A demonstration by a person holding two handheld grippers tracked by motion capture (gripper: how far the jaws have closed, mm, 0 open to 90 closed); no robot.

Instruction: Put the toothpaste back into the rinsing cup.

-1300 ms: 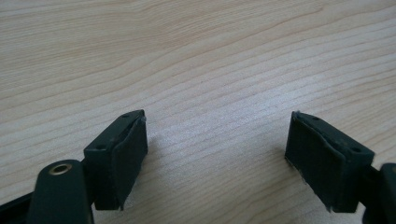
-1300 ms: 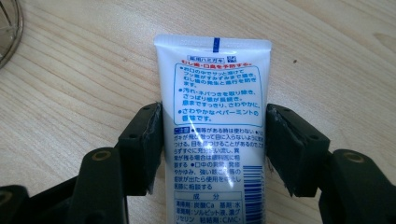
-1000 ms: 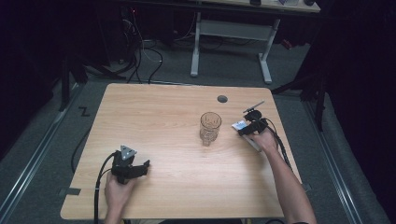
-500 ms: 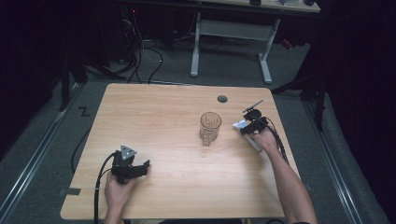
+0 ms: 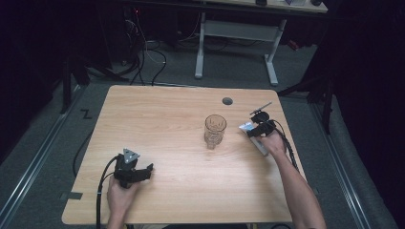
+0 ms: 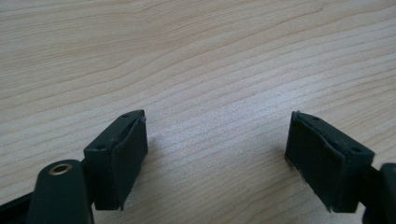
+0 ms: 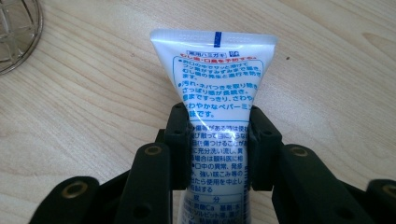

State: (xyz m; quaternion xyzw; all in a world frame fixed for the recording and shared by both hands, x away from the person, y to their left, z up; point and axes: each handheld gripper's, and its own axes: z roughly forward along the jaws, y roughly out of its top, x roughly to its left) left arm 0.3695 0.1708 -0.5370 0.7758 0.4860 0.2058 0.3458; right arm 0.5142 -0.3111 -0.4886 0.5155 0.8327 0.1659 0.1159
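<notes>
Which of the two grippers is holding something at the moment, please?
The right gripper: its jaws are shut on the white tube beside the glass. The left gripper has its jaws wide apart over bare table.

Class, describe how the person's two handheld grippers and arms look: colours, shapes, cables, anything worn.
Both grippers are black. The left gripper carries a grey three-cornered plate and trails a black cable; its fingers are blocky with flat dark pads. The right gripper shows brass-ringed holes. The forearms are bare, no sleeves visible.

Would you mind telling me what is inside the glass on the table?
From above, the glass looks empty: its clear patterned wall shows the wooden table through it. Its bottom is too small to see clearly, so something tiny there cannot be ruled out.
</notes>
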